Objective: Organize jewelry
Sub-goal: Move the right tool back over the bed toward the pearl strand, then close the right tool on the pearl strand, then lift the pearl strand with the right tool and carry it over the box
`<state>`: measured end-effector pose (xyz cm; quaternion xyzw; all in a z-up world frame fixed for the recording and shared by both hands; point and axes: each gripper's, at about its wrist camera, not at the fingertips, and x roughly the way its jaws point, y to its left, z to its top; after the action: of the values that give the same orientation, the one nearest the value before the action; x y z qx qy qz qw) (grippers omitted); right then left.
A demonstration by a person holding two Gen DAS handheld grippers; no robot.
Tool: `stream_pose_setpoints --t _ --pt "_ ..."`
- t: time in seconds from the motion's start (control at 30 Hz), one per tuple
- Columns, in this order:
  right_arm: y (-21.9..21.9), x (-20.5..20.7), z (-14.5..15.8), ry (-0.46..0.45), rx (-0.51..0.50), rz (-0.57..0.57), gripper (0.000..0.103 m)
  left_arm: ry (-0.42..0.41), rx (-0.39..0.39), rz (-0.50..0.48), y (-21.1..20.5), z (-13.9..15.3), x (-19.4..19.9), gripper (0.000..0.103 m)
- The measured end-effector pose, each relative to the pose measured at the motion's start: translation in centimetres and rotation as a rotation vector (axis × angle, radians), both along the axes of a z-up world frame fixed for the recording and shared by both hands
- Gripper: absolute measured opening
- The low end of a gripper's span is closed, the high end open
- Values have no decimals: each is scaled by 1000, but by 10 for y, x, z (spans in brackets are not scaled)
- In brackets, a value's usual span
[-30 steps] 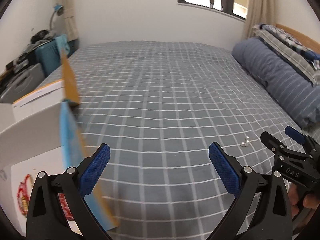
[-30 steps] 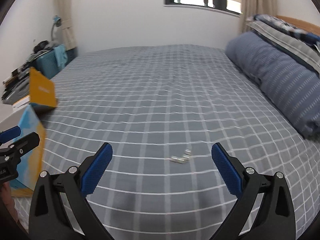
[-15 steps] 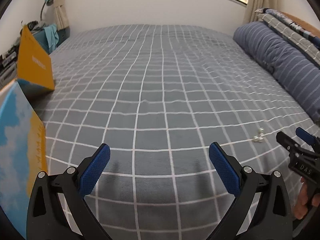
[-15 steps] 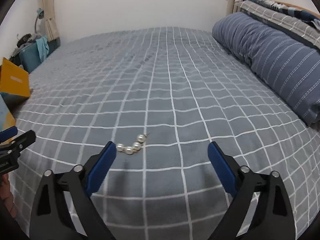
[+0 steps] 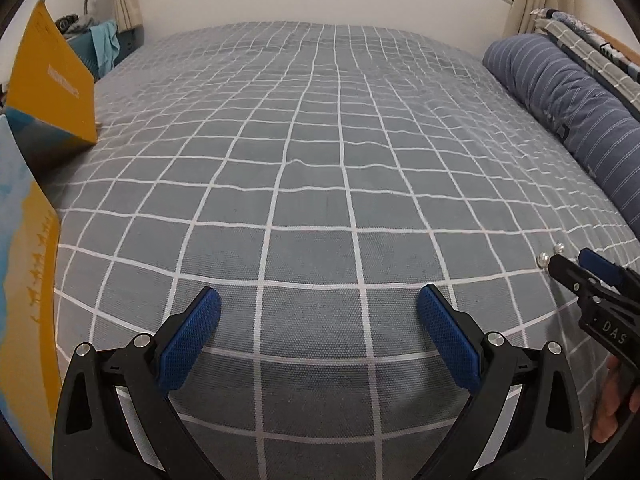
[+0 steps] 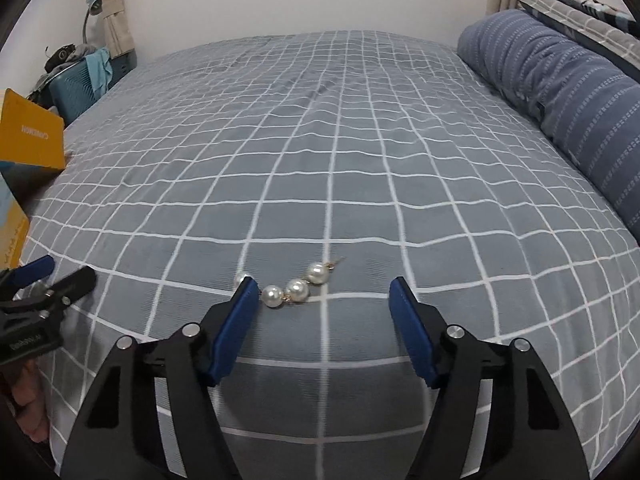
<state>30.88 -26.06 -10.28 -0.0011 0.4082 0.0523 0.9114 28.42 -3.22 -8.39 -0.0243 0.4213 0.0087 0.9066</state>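
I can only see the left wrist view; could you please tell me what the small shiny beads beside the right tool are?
Observer: They belong to a short pearl strand with gold links, lying on the checked bedspread.
Operator: Thank you; is the right tool holding it?
Observer: No. The right tool has just been closing its jaws, but they stand open; the strand lies by its left finger, not clamped.

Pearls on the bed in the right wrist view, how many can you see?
4. Three pearls lie in a row on the checked bedspread; a fourth peeks out behind a pad of the right gripper. More may be hidden.
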Motion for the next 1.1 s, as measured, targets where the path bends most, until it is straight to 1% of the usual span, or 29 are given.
stream_pose_setpoints --t 0.07,0.2,0.33,0.37,0.4,0.43,0.5,0.53,0.6,0.67,1.1 --pt "3 1 -1 2 14 12 65 -3 0 0 -1 0 0 97" --pt "7 5 -3 9 10 12 65 -4 -3 1 0 -3 -1 97" --pt "9 8 -7 17 18 17 65 -3 23 2 -3 -5 -1 97" --pt "8 9 -8 19 18 17 62 -3 26 1 -4 -5 0 97" --pt "8 10 -9 19 19 18 56 -3 26 1 -4 -6 0 97" --pt "8 10 -10 20 19 17 53 -3 24 1 -4 -6 0 97" --pt "8 9 -10 17 16 15 39 -4 19 0 -3 -6 0 97" --pt "8 9 -10 14 13 13 36 -5 18 0 -2 -6 0 97" --pt "8 8 -10 9 10 10 26 -5 21 0 -2 -6 0 97" --pt "8 7 -10 2 8 9 23 -5 21 0 -2 -6 0 97" --pt "7 3 -8 -31 2 2 22 -12 19 2 -3 -6 0 97"
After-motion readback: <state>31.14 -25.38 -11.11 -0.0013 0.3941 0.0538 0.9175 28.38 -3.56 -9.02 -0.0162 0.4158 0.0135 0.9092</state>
